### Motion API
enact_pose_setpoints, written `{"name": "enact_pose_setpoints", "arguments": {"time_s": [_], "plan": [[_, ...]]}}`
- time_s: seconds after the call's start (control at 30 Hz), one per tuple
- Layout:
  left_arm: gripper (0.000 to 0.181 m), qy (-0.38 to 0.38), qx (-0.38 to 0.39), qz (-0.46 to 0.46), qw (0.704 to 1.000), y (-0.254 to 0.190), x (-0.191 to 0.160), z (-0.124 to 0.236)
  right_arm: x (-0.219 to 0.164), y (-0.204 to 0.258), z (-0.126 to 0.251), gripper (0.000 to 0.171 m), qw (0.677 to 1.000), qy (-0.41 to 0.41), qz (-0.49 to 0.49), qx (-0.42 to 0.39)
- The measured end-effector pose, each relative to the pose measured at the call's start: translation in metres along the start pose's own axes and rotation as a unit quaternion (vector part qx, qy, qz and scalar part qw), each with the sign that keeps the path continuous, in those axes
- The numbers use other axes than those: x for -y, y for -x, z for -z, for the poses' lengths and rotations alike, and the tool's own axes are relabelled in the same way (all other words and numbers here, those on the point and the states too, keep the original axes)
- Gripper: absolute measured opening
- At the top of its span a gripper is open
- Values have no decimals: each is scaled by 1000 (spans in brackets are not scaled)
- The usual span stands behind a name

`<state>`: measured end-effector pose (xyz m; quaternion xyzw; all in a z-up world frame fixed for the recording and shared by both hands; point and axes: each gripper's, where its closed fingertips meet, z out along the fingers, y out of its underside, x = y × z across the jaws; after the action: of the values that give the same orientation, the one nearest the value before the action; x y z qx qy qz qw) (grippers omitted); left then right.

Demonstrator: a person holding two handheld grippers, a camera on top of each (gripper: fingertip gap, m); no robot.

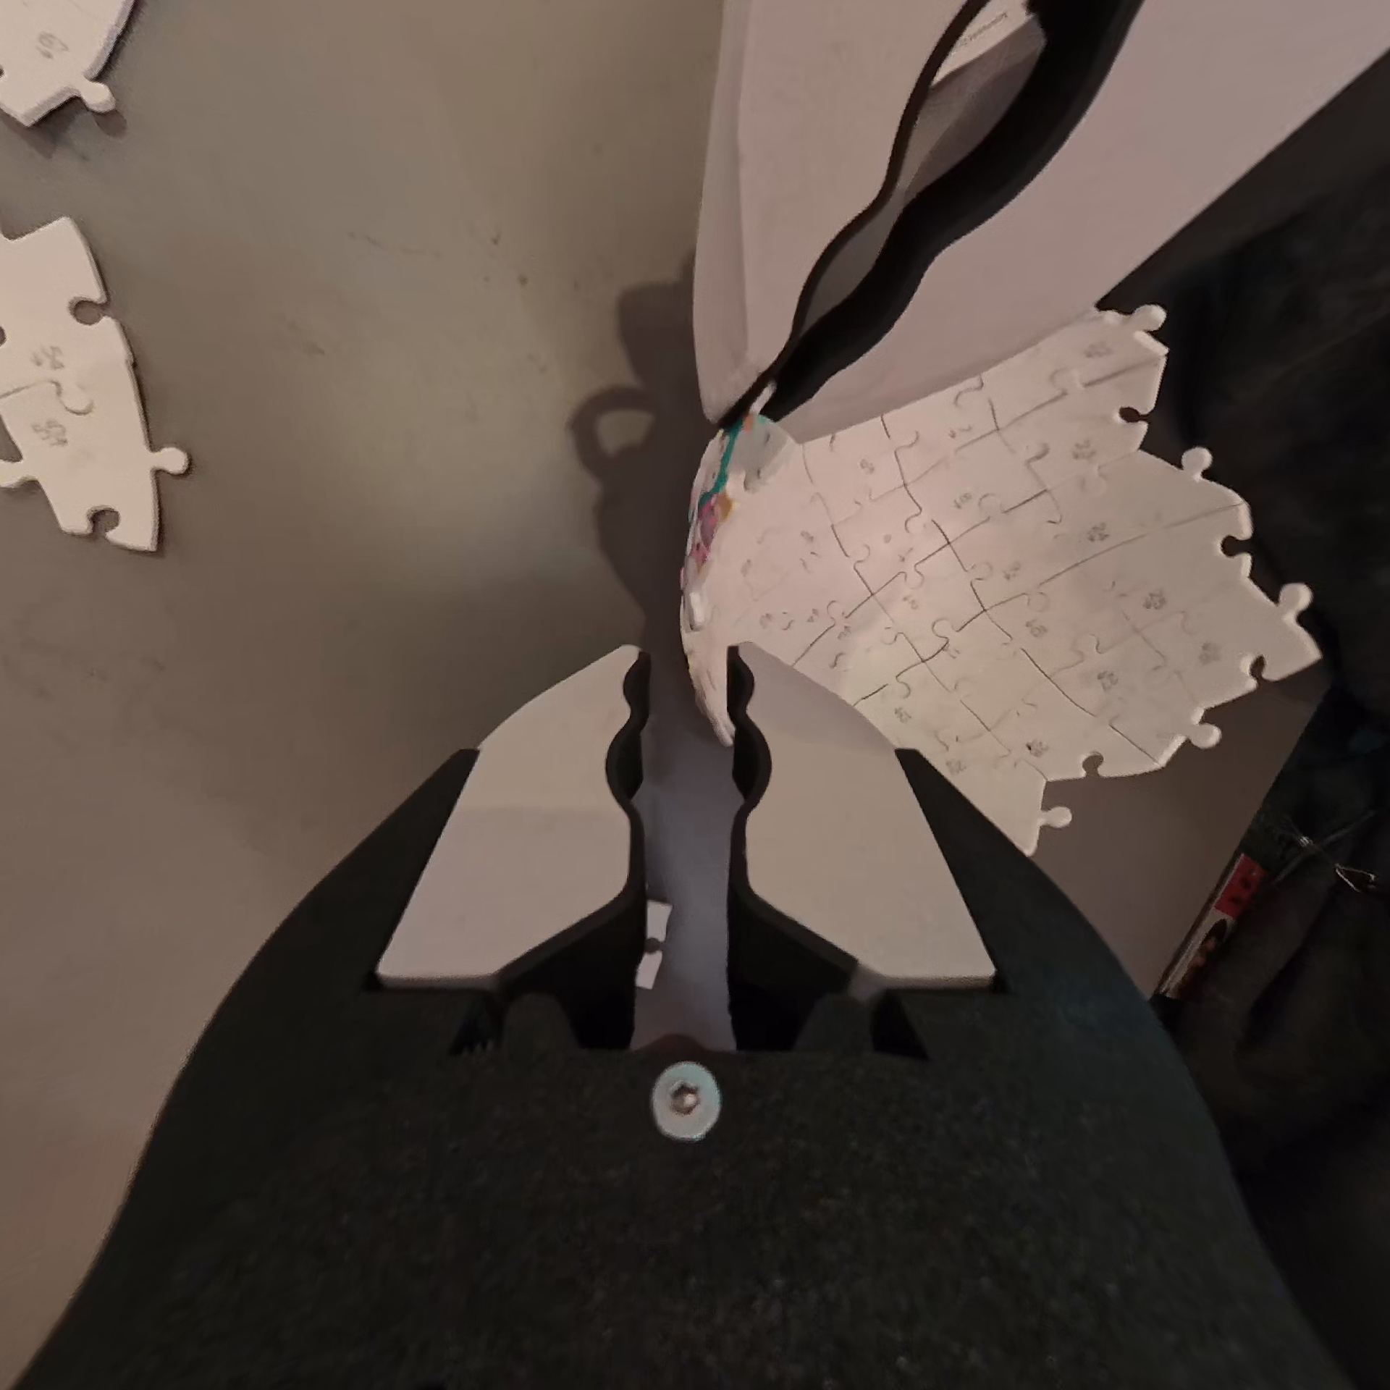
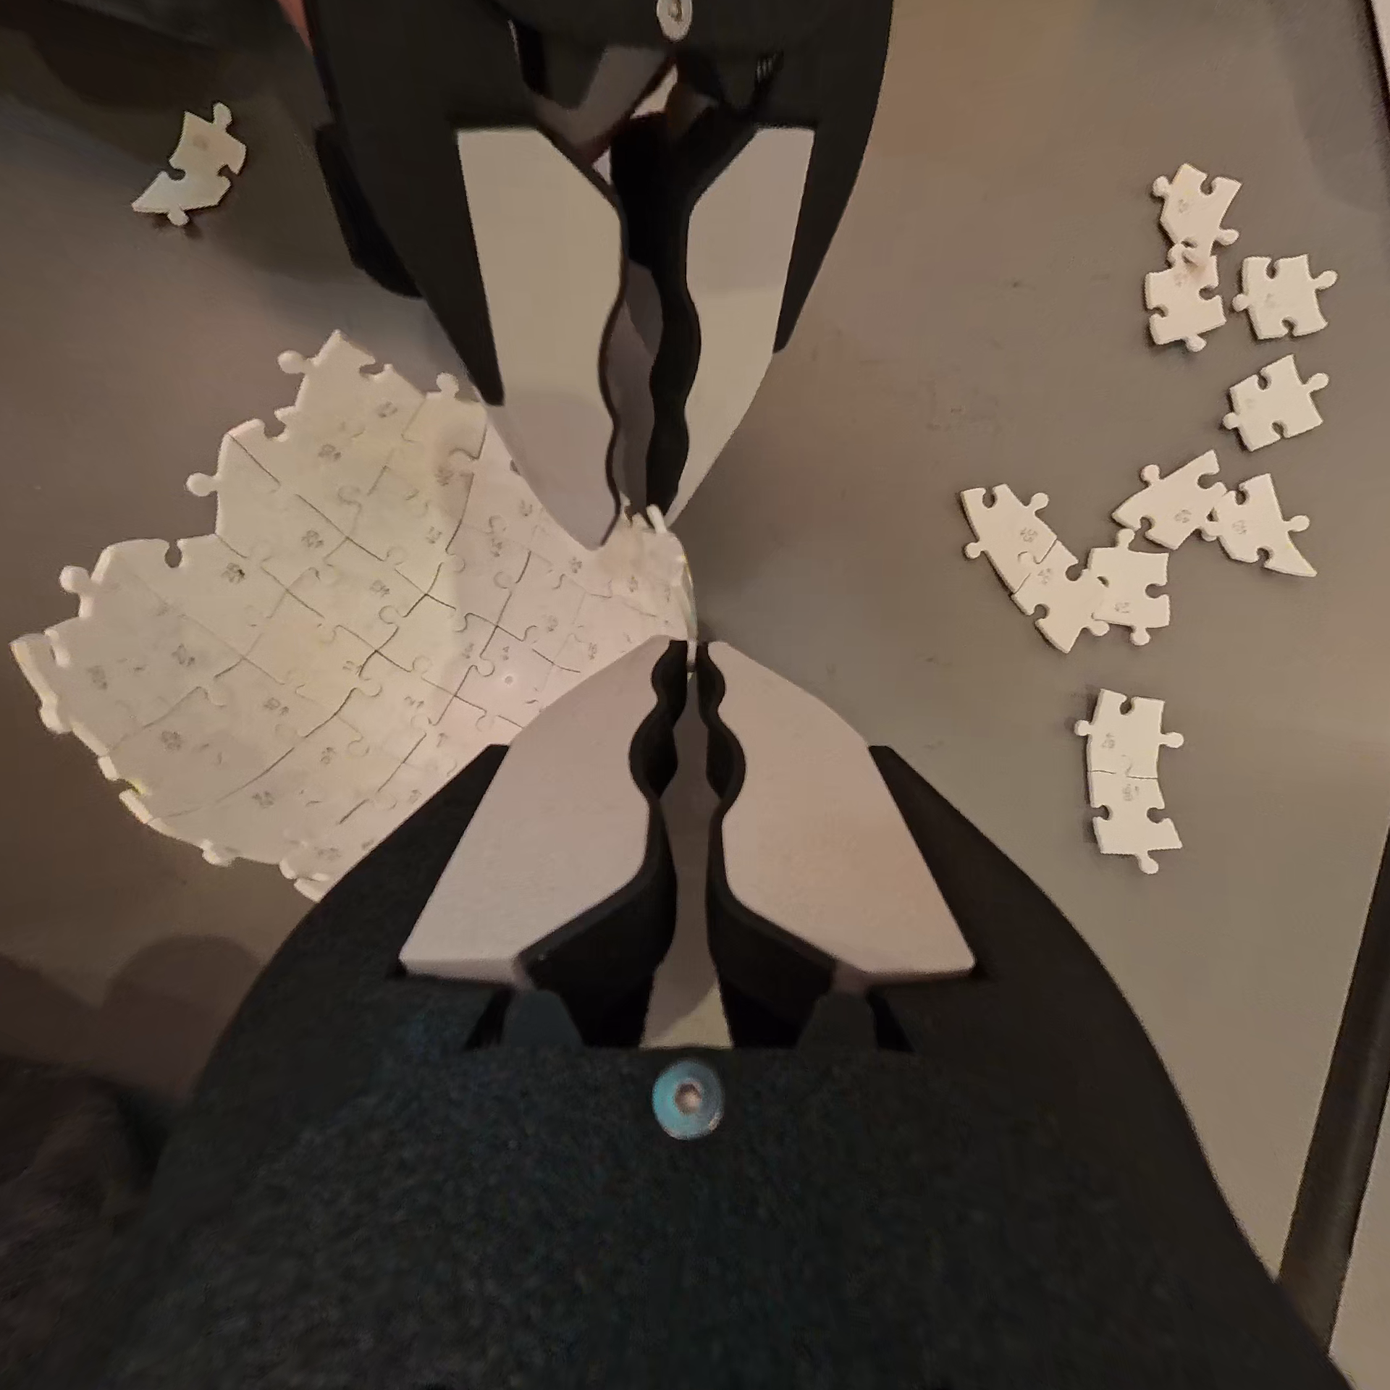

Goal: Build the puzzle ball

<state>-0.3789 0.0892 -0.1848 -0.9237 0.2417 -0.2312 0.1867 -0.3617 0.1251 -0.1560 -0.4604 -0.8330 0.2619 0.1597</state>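
The partly built puzzle ball is a curved white shell of joined pieces [image 1: 978,572], inner side up, over the grey table; a strip of its coloured outer face [image 1: 708,519] shows. It also shows in the right wrist view [image 2: 316,617]. My right gripper [image 2: 688,650] is shut on the shell's rim; in the left wrist view it reaches in from above [image 1: 745,410]. My left gripper [image 1: 686,666] stands around the same rim a little further along, jaws narrowly apart, with the rim against the right finger. In the right wrist view the left gripper [image 2: 633,523] faces mine tip to tip.
Loose white pieces lie on the table: several at the right [image 2: 1203,511], a joined pair [image 2: 1128,775], one at far left [image 2: 192,162], and some at the left [image 1: 68,391] [image 1: 53,60]. The table's edge [image 2: 1346,752] runs on the right. Dark cloth [image 1: 1279,526] lies behind the shell. Spacing between my two grippers at the tips: around 5 centimeters.
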Motion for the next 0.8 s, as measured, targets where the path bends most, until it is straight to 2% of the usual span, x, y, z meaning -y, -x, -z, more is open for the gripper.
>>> {"name": "enact_pose_setpoints", "arguments": {"time_s": [0.1,0.43,0.57,0.8], "plan": [[4,-1,-6,2,1000,0,2,-4,-1,-1,0,2,1000,0,-5,-7],[3,-7,10,3,1000,1,4,-4,-1,-3,1,2,1000,-3,-11,-27],[10,-28,6,10,1000,0,12,-3,-2,-3,2,2,999,-6,-13,-32],[2,-32,18,17,999,4,14,-2,-2,-3,2,2,999,-4,-11,-35]]}}
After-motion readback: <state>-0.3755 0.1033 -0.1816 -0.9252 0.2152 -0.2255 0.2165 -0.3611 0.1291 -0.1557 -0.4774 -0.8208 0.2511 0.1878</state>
